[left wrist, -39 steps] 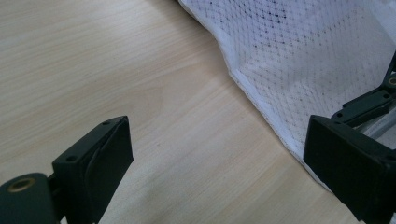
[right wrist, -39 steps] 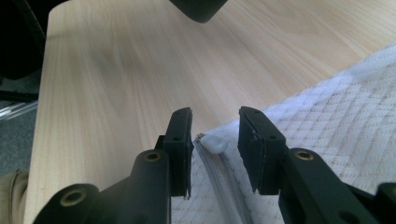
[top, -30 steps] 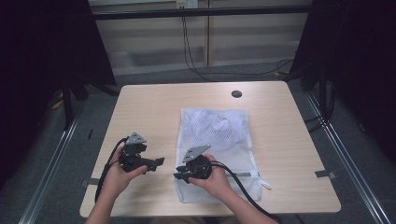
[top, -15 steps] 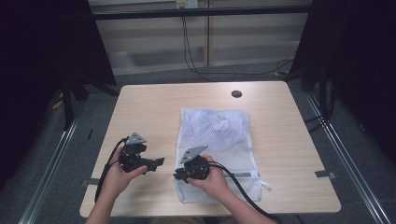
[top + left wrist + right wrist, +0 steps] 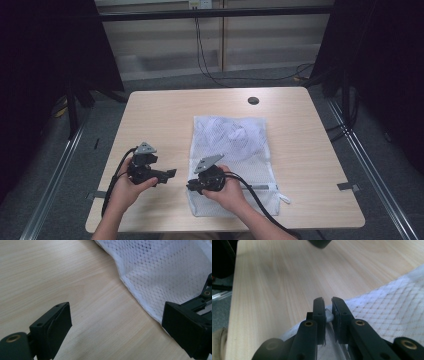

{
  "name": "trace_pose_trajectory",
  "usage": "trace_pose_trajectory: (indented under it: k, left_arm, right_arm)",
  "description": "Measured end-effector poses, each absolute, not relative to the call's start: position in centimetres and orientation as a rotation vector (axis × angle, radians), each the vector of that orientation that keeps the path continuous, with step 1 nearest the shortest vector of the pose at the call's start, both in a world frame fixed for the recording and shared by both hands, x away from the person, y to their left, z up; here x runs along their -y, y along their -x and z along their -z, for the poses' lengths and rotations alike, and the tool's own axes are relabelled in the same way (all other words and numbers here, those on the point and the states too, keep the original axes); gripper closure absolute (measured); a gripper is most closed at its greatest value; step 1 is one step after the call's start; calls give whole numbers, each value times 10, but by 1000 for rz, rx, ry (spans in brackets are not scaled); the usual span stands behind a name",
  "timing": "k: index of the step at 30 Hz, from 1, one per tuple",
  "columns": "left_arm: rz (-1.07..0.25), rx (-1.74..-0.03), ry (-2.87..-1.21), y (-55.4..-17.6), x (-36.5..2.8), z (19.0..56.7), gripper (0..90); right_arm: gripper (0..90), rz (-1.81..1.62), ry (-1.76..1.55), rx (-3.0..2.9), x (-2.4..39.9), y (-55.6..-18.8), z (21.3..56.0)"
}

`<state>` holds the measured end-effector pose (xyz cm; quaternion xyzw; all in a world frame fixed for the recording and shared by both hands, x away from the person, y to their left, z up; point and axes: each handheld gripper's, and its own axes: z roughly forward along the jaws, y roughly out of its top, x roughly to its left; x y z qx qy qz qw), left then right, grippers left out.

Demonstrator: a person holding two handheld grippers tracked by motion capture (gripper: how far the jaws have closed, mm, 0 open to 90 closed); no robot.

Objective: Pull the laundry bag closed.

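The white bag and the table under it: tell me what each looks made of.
White bag: looks like a thin synthetic mesh fabric, matt; small open holes show the table through it, and a solid stitched hem runs along its edge.

Table: pale wood-grain top, smooth with a low sheen; whether solid wood or laminate cannot be told.

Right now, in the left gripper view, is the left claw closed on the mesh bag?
No, the left claw stands wide open over bare table, with the mesh bag lying beside it, ungripped.
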<state>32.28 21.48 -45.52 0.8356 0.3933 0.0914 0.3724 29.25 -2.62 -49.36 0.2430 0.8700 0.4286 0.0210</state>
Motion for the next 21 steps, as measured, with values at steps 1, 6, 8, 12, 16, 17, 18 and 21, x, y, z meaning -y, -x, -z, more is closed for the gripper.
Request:
trace_pose_trajectory:
  k: [1,6,8,12,16,17,18,21]
  left_arm:
    - [-227,-1003,-2139,-323,-215,455,90]
    - [-169,-995,-2132,-321,-213,454,97]
    - [-142,-985,-2133,-320,-211,454,98]
    - [-80,-974,-2132,-319,-206,455,97]
    - [-14,-968,-2128,-318,-203,456,87]
    - [2,-970,-2121,-318,-203,456,85]
    - [14,-968,-2123,-318,-202,456,81]
    - [51,-964,-2126,-317,-199,458,72]
  right_arm:
    - [814,-1341,-762,-2689,28,-293,491]
    - [814,-1388,-790,-2658,35,-294,483]
    - [814,-1394,-794,-2650,37,-295,482]
    - [815,-1415,-794,-2620,42,-295,478]
    - [815,-1442,-799,-2582,45,-295,474]
    - [815,-1453,-803,-2571,46,-295,473]
    - [814,-1460,-808,-2563,48,-296,472]
    - [815,-1490,-810,-2543,50,-296,470]
